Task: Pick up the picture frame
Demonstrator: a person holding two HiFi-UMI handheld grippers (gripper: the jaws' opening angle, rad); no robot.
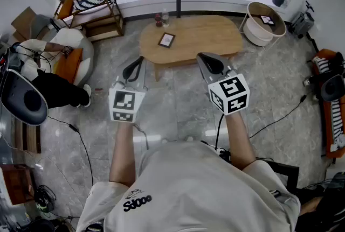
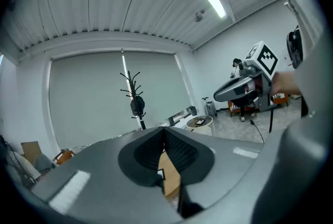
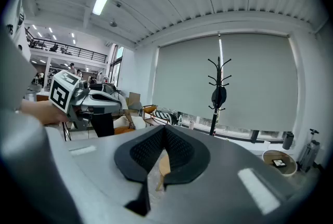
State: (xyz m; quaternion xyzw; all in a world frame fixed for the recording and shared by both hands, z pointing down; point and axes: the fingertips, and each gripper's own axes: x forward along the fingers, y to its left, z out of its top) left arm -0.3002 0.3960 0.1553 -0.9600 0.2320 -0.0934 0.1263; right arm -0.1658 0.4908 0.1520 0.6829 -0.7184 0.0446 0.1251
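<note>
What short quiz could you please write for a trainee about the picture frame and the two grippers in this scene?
1. True or false: the left gripper is shut on the picture frame.
2. Where does the picture frame lie? A: on the wooden table. B: on the floor. C: in the white basket.
3. Fill in one word: the right gripper is ___ (open or shut).

Key: 1 false: it is shut on nothing, and the frame lies apart from it. 2 A. 3 shut.
</note>
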